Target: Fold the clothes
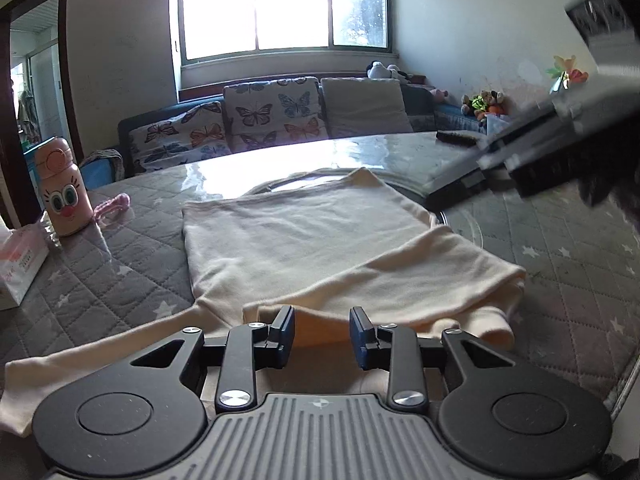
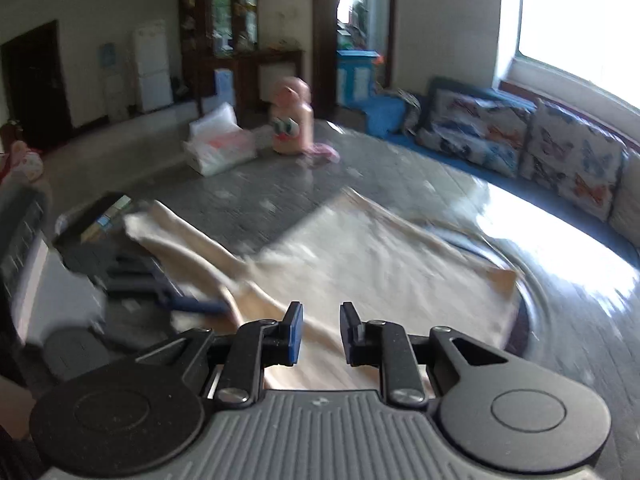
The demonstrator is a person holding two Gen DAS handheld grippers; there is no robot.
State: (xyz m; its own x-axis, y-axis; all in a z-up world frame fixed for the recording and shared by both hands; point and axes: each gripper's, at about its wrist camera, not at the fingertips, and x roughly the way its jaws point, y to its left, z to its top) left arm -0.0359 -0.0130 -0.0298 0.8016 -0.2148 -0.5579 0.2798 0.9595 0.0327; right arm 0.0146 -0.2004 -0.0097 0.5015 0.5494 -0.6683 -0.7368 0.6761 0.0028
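My left gripper (image 1: pixel 322 332) sits low and level over the near edge of the shirt (image 1: pixel 304 240), pointing toward 12 o'clock at the window (image 1: pixel 284 4). My right gripper (image 2: pixel 320 334) is held higher and tilted down over the same shirt (image 2: pixel 372 264); its view is smeared with blur. In the left view the right gripper (image 1: pixel 460 192) shows at 2 o'clock, above the shirt's far right corner, too blurred to read its fingers there.

The shirt lies flat on the grey quilted table (image 1: pixel 120 280), partly folded, with one sleeve (image 1: pixel 80 356) trailing out toward 8 o'clock and a folded layer (image 1: pixel 420 276) lying across its right side toward 4 o'clock. A pink bottle (image 1: pixel 62 188) stands at 9 o'clock, well apart from the shirt, with a tissue pack (image 1: pixel 20 264) just beside it at the table edge. A dark remote (image 1: pixel 456 138) lies at 1 o'clock near the far rim. Behind the table runs a sofa (image 1: pixel 160 120) with butterfly cushions (image 1: pixel 272 112), and toys (image 1: pixel 482 104) sit at 2 o'clock. Nothing stands between either gripper and the cloth.

The left jaws are parted, a clear gap between the blue pads (image 1: pixel 286 336), with the shirt's near hem lying in the gap; I cannot tell whether the pads touch it. The right jaws are also parted, a narrower gap, with cloth showing beyond them and nothing clamped.
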